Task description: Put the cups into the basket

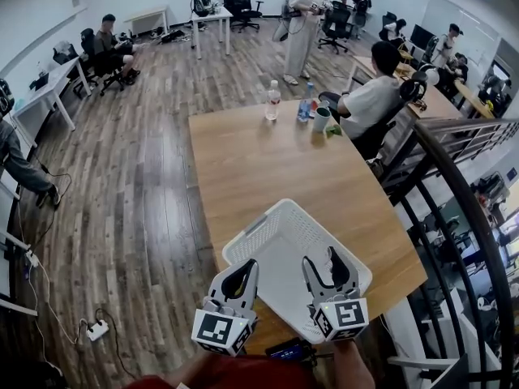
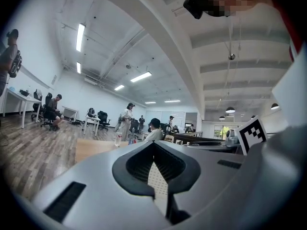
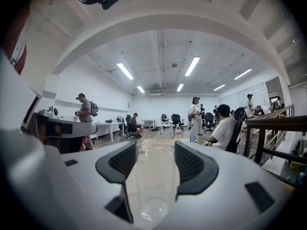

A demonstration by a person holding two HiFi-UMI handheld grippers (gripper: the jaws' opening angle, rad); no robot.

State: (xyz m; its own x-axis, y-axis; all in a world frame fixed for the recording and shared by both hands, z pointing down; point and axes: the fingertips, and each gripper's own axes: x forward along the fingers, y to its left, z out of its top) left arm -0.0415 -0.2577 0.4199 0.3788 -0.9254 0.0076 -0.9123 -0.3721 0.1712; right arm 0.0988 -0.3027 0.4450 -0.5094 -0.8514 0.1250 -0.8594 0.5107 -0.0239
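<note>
At 6 o'clock: left gripper point(image 1: 241, 280) pressed together, nothing between jaws. Right gripper point(image 1: 323, 267) clamped on clear plastic cup point(image 3: 152, 181), poised over white perforated plastic basket point(image 1: 268, 217). No cup visible inside basket, so judged as first deposit pending: lower, release. Toward 12 o'clock on brown wooden table point(image 1: 259, 152): clear plastic bottle point(image 1: 273, 101) and pale mug point(image 1: 322, 118), well apart from basket.
</note>
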